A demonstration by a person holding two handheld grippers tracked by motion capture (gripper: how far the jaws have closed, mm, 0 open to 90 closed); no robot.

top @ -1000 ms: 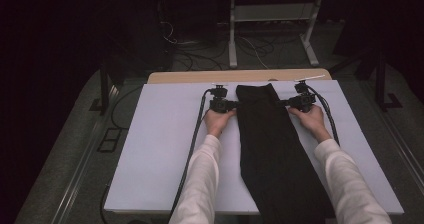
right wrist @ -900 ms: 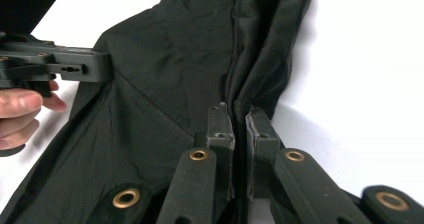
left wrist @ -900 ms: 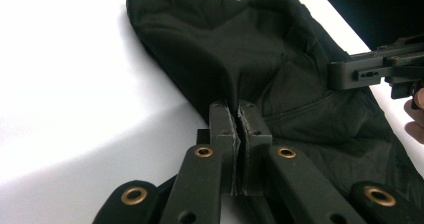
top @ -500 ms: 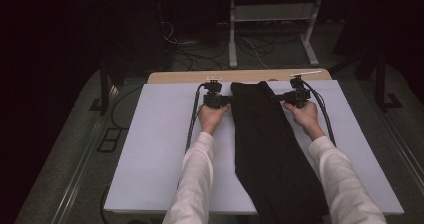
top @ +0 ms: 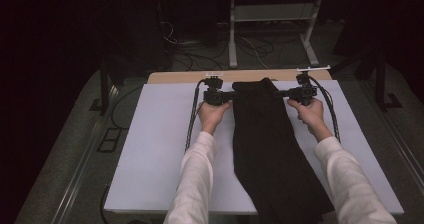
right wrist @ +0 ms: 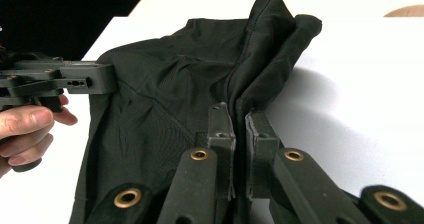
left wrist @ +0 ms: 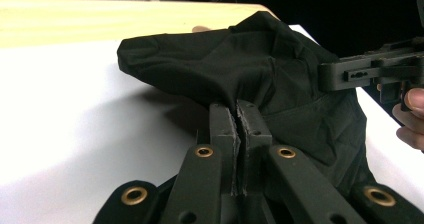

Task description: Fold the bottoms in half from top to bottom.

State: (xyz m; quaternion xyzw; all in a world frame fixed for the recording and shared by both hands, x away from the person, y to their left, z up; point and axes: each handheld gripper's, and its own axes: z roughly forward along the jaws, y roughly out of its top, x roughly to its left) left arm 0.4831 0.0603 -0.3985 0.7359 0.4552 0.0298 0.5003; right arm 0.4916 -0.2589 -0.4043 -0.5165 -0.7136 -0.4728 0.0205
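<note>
A long black garment (top: 270, 149) lies down the middle of the white table top (top: 160, 149), its far end raised between the two hands. My left gripper (top: 231, 97) is shut on the garment's left edge, and in the left gripper view its jaws pinch the black cloth (left wrist: 250, 69) at the left gripper's tips (left wrist: 238, 109). My right gripper (top: 283, 93) is shut on the right edge. The right gripper view shows the folded cloth (right wrist: 200, 89) caught at the right gripper's tips (right wrist: 239, 115). Each gripper view also shows the other gripper farther off.
A bare wooden strip (top: 175, 77) runs along the table's far edge. Beyond it stand a metal frame (top: 270, 24) and loose cables on the dark floor. The garment's near end hangs over the front edge (top: 295, 214). Black cables trail from both grippers across the white top.
Both grippers have risen and moved toward the far edge with the garment's end held between them. The cloth's far end now lifts off the table.
</note>
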